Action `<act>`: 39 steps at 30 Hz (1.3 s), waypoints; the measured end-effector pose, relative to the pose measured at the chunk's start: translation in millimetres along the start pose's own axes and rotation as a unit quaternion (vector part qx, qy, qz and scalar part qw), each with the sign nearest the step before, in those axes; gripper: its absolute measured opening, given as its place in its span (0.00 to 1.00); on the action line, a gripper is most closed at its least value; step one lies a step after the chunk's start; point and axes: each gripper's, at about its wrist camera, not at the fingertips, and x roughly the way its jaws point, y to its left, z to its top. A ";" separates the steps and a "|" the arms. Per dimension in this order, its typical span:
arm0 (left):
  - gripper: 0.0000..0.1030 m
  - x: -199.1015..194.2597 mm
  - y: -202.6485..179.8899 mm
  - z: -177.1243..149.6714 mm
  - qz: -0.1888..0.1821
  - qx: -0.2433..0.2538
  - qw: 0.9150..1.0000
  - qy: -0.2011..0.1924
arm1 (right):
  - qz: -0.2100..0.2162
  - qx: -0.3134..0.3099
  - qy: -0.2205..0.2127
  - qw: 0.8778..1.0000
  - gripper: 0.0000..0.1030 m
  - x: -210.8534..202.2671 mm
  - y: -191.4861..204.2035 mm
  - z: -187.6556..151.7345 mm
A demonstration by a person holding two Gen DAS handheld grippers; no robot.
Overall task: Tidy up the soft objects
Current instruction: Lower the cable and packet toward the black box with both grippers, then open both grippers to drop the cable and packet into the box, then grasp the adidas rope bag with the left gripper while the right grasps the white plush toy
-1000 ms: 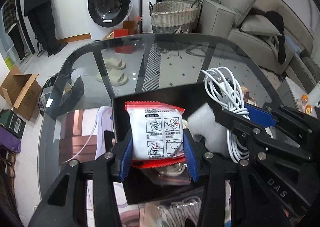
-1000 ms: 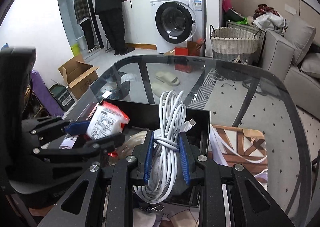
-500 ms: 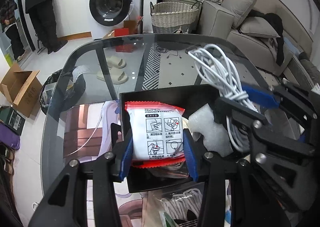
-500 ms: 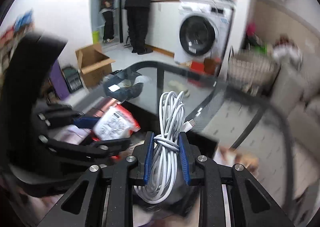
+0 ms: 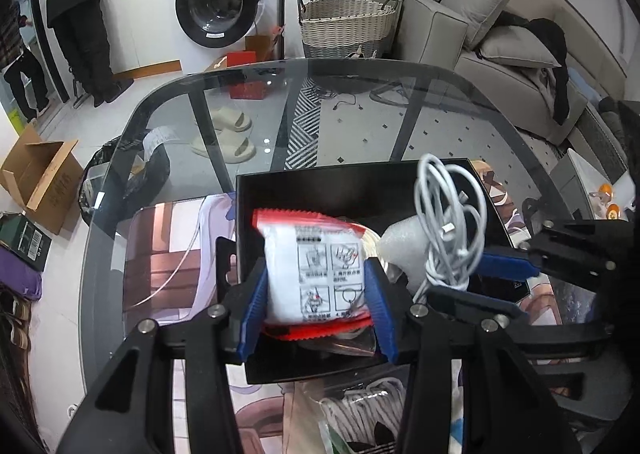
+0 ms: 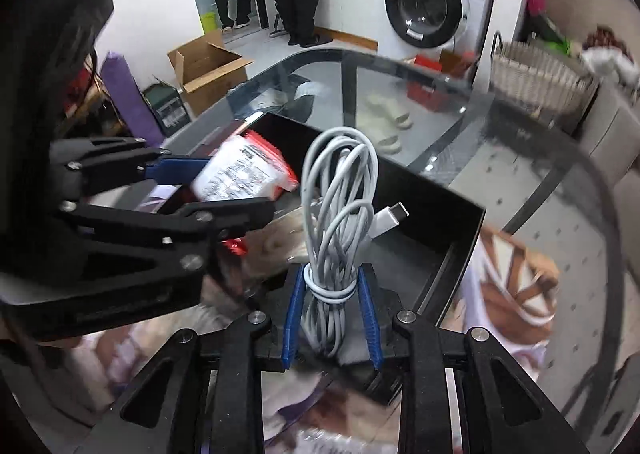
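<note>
Nearest, the left gripper (image 5: 316, 294) fingers clamp a red-and-white packet (image 5: 316, 274) over the black box (image 5: 320, 181). Just right, the right gripper (image 6: 330, 314) fingers pinch a coiled white cable (image 6: 336, 213) above that box on the glass desk (image 5: 360, 105).

The round glass table (image 5: 248, 101) (see-through to the floor) carries a black box (image 5: 320, 181) on a printed mat (image 5: 168, 254).

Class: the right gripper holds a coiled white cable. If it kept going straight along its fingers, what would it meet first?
Probably the far wall of the black box: the right gripper, shut on the cable, points across the box's inside toward it. Depth is uncertain; held high enough, it might pass over the wall.
</note>
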 end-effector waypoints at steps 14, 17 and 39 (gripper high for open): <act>0.60 -25.6 -3.4 -4.8 -0.012 0.001 1.000 -0.016 | 0.008 0.018 -0.034 0.999 0.28 -47.7 5.0 -13.6; 0.62 -40.1 -5.9 -11.1 -0.016 0.011 1.000 -0.025 | 0.013 0.031 -0.039 0.999 0.28 -56.5 4.5 -19.5; 0.77 -14.4 -25.6 -78.6 -0.048 0.040 0.993 0.098 | 0.036 0.087 0.030 0.995 0.46 -50.7 15.1 -75.6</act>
